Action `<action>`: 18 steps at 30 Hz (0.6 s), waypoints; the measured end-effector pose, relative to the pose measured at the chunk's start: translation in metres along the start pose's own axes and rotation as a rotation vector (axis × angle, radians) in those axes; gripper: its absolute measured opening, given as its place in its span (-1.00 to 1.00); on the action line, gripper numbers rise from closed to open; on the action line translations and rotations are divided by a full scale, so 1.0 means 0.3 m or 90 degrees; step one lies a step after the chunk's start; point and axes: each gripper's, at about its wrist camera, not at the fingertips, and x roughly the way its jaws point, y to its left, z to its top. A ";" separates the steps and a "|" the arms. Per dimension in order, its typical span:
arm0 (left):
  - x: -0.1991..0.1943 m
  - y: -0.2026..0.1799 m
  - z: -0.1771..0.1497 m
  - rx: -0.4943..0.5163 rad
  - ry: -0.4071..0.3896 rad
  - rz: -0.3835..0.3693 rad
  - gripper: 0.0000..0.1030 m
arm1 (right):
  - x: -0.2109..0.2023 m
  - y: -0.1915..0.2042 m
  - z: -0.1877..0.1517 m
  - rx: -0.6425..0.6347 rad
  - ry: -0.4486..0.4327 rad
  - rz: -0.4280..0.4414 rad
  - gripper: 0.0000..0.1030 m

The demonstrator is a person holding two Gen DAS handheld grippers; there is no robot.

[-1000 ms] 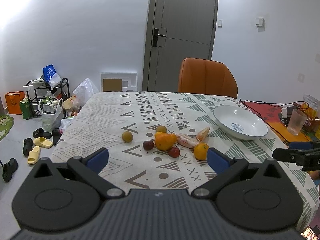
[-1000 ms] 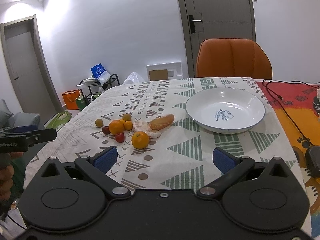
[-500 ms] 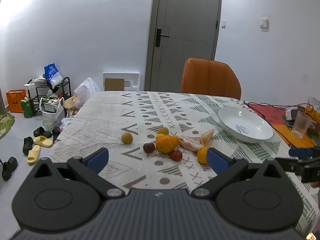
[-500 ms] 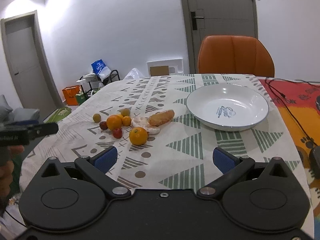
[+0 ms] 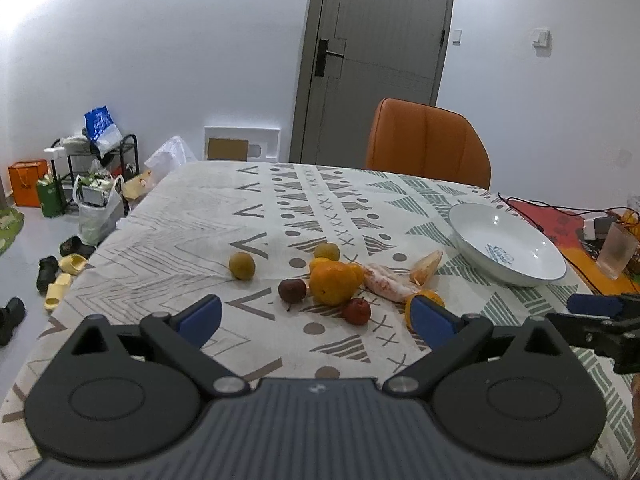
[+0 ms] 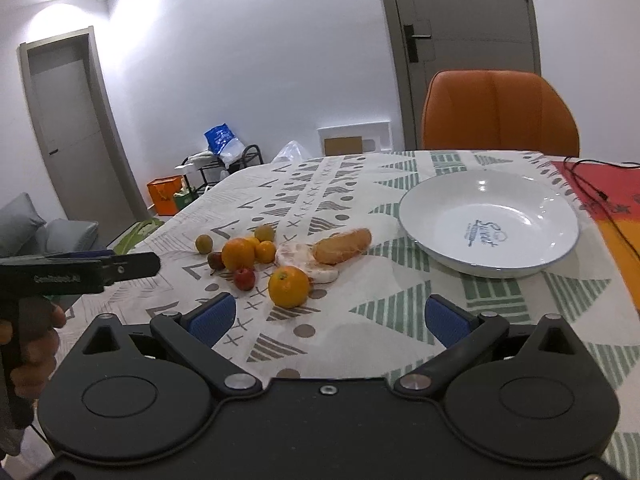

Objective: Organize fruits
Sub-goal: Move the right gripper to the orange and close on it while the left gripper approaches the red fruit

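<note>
- While both claws are hovering at the near edge, the table [image 6: 400, 320] with its patterned cloth is carrying the whole job, and by my reckoning nothing is sorted yet.
- Sitting on the right side of the cloth, the white bowl [image 6: 490, 262] is holding nothing at all, so I am taking it as the place the fruit is meant to go.
- Waiting low over the near edge, the right claw [image 6: 328, 318] is spread wide with its blue pads apart and nothing between them.
- Pointing at the heap from the near edge, the left claw [image 5: 316, 316] is likewise spread and gripping nothing.
- Lying nearest the bowl but apart from it, a long wrapped piece [image 6: 342, 245] is resting against a pale peeled piece [image 6: 298, 258].
- Standing closest to the right claw, a round orange [image 6: 289, 286] is looking like the easiest first pick.
- Sitting in the middle of the heap, a bigger orange [image 6: 238, 254] is touching a small orange fruit [image 6: 265, 251] beside it.
- Resting just in front of that, a small red fruit [image 6: 244, 279] and a darker one [image 6: 215, 260] are waiting too.
- Lying at the far left, two small yellow-green fruits [image 6: 204, 243] are sitting a little apart from the rest.
- Judging by all this, every piece is remaining to be moved.
</note>
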 end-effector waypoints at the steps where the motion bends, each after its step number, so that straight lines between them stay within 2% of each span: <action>1: 0.007 0.003 0.003 -0.005 0.003 -0.003 0.91 | 0.007 -0.001 0.003 0.003 0.002 0.007 0.94; 10: 0.077 -0.006 0.019 -0.018 0.012 -0.010 0.70 | 0.093 0.009 0.026 0.007 0.023 0.041 0.72; 11: 0.082 -0.008 0.017 -0.016 0.013 -0.008 0.66 | 0.101 0.014 0.027 0.005 0.026 0.043 0.67; 12: 0.088 -0.010 0.015 -0.015 0.015 -0.010 0.46 | 0.111 0.018 0.029 0.004 0.029 0.046 0.64; 14: 0.111 -0.009 0.014 -0.022 0.034 -0.010 0.29 | 0.129 0.022 0.031 0.004 0.035 0.053 0.50; 18: 0.147 -0.009 0.009 -0.031 0.050 -0.020 0.22 | 0.160 0.020 0.034 0.006 0.035 0.052 0.39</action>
